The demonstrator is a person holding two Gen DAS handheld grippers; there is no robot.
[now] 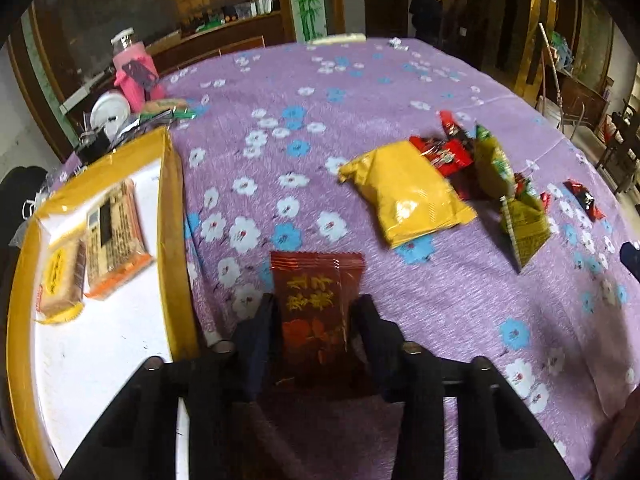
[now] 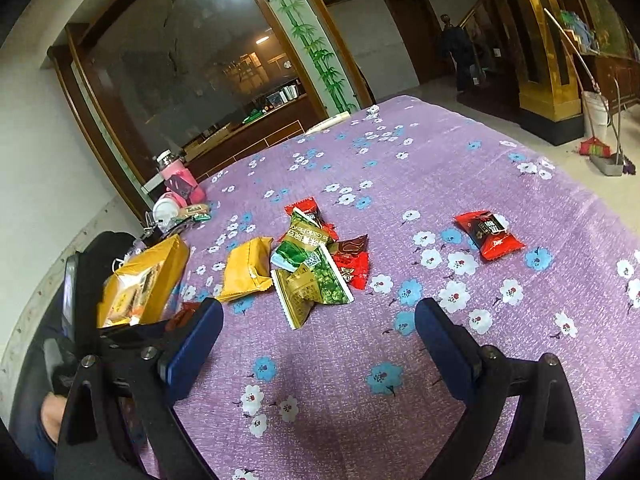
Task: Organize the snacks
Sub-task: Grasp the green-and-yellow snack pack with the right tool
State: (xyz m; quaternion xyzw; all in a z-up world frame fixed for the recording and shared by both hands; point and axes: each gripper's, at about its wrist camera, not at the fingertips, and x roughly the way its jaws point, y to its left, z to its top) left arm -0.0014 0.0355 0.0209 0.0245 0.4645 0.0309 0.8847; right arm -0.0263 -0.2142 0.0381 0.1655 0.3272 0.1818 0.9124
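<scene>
Left gripper (image 1: 316, 312): black angular frame, dark blue finger pads (image 1: 260, 332), silver screw heads at the joints. Right gripper (image 2: 320, 328): same black frame, blue pads (image 2: 444, 340), silver screws.

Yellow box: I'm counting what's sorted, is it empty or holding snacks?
Holding snacks: two wrapped packets lie inside the yellow box; most of its white floor is bare.

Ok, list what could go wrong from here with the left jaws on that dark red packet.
1. The left gripper pinches the dark red packet by its edges; the slick wrapper may buckle or slip out.
2. The yellow-rimmed tray stands close beside it; the packet could catch the raised rim going in.
</scene>
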